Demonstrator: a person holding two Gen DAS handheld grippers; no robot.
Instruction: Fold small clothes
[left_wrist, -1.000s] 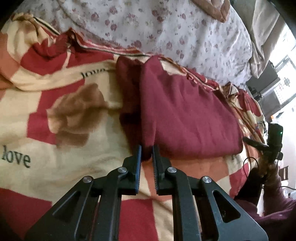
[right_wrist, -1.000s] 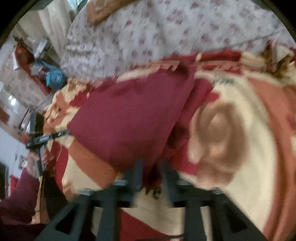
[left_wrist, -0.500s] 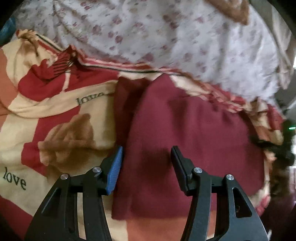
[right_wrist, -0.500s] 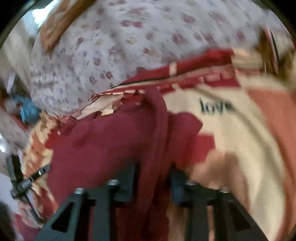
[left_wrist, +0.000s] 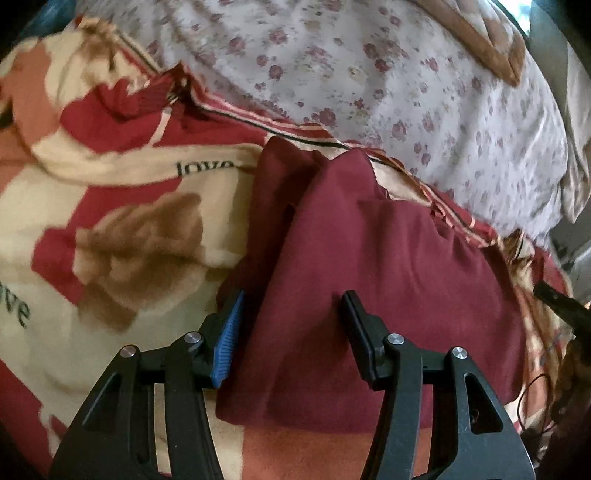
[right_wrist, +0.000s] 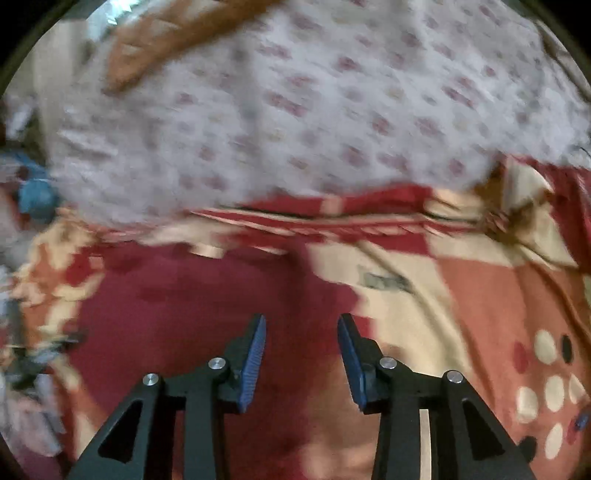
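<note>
The maroon garment (left_wrist: 388, 295) lies folded on the bed, low and centre-right in the left wrist view, a flat doubled panel with a second layer showing along its left edge. In the right wrist view it fills the lower left, blurred. It rests on a red and cream blanket (left_wrist: 122, 236) printed with "love", which spreads to the left and under it; above, across the top of both frames, lies a white floral sheet (left_wrist: 369, 81).

The left tongs (left_wrist: 291, 332) are spread, with the garment's left edge lying between the pads but not pinched. The right tongs (right_wrist: 301, 358) have just been opening and stand apart over the cloth, gripping nothing.

Judging by the neat doubled shape and both tongs released, at least one fold looks done. What seems left is perhaps a further fold to make it smaller, some smoothing of the raised ridge near the top of the garment, or setting it aside. No basket, box or other container shows in either view, and no other clothes are seen.
</note>
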